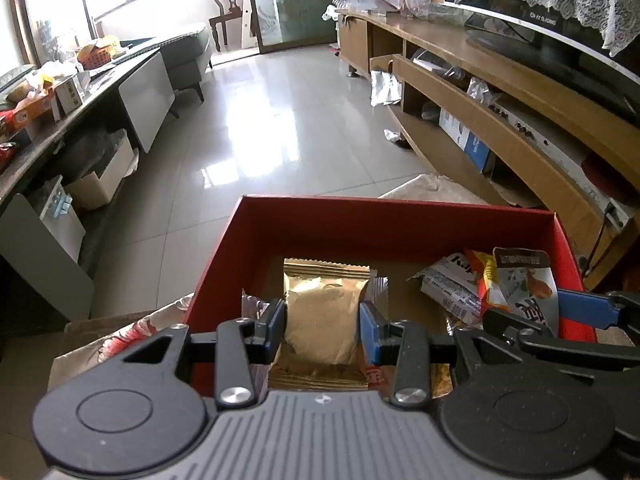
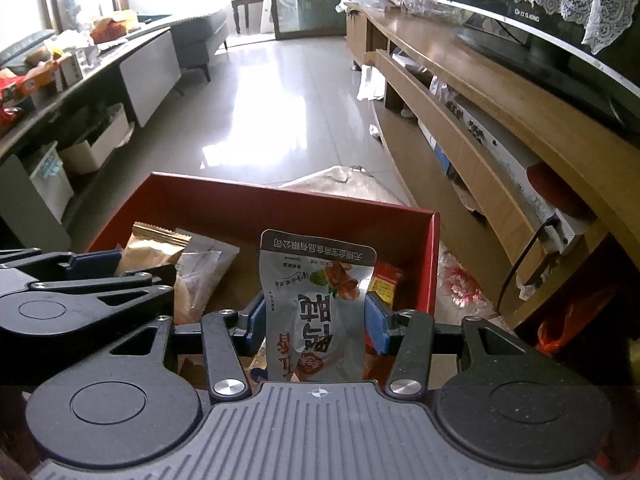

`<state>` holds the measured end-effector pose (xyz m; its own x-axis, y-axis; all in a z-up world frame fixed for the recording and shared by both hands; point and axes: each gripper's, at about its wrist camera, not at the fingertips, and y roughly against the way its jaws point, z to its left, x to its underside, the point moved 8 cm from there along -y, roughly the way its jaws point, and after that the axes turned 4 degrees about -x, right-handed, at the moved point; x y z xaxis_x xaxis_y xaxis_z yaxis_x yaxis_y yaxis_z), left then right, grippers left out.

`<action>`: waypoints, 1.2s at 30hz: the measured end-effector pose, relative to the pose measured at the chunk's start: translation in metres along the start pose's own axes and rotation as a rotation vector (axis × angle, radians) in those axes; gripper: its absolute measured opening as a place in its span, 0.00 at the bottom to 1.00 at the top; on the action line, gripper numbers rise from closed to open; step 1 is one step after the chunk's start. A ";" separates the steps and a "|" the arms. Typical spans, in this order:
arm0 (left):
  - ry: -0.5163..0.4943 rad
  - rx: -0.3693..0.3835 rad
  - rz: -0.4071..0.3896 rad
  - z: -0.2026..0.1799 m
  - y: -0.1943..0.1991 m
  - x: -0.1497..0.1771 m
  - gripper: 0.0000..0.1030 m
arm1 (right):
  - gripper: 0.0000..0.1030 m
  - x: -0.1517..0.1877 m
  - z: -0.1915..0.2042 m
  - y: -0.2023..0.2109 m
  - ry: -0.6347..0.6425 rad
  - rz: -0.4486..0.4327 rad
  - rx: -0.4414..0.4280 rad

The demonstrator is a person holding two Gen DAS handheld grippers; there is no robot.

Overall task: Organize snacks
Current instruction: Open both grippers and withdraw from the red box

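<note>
Over tiled floor, red box (image 1: 256, 236) holds snacks; jaws grip gold packet (image 1: 322, 320), grey pouch (image 2: 316, 304).

Floral-cloth surface (image 1: 132, 332), red box (image 1: 256, 236) on it

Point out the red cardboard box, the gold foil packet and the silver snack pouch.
Red cardboard box (image 1: 340, 220), left wrist view, far inner wall.
Gold foil packet (image 1: 322, 320), left wrist view, pale middle.
Silver snack pouch (image 2: 316, 304), right wrist view, printed front.

Home living room: sofa (image 1: 188, 52), television (image 1: 560, 40).
</note>
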<state>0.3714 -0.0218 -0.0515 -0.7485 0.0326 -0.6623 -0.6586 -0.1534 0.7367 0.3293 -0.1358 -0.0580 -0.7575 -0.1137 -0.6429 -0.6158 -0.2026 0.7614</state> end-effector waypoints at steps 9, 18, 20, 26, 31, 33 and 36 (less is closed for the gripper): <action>0.004 0.003 0.006 0.000 -0.001 -0.001 0.49 | 0.62 0.003 -0.005 -0.007 0.002 0.015 0.019; 0.056 0.037 -0.007 0.009 0.007 -0.009 0.66 | 0.71 0.002 -0.010 -0.004 -0.013 0.003 0.015; 0.058 0.048 -0.009 0.008 0.010 -0.009 0.67 | 0.73 0.002 -0.011 -0.003 -0.016 0.002 0.012; 0.063 0.053 -0.022 0.009 0.020 -0.008 0.69 | 0.73 0.000 -0.013 0.004 -0.019 -0.014 0.018; 0.077 0.058 -0.021 0.016 0.030 -0.002 0.70 | 0.74 0.004 -0.016 0.012 -0.028 -0.022 0.029; 0.073 0.059 -0.021 0.017 0.034 0.002 0.70 | 0.74 0.007 -0.017 0.016 -0.026 -0.020 0.028; 0.077 0.066 -0.018 0.021 0.042 0.009 0.70 | 0.74 0.012 -0.017 0.022 -0.024 -0.017 0.030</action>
<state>0.3349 -0.0068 -0.0238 -0.7297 -0.0412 -0.6825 -0.6778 -0.0882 0.7300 0.3103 -0.1576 -0.0504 -0.7514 -0.0871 -0.6541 -0.6348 -0.1748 0.7526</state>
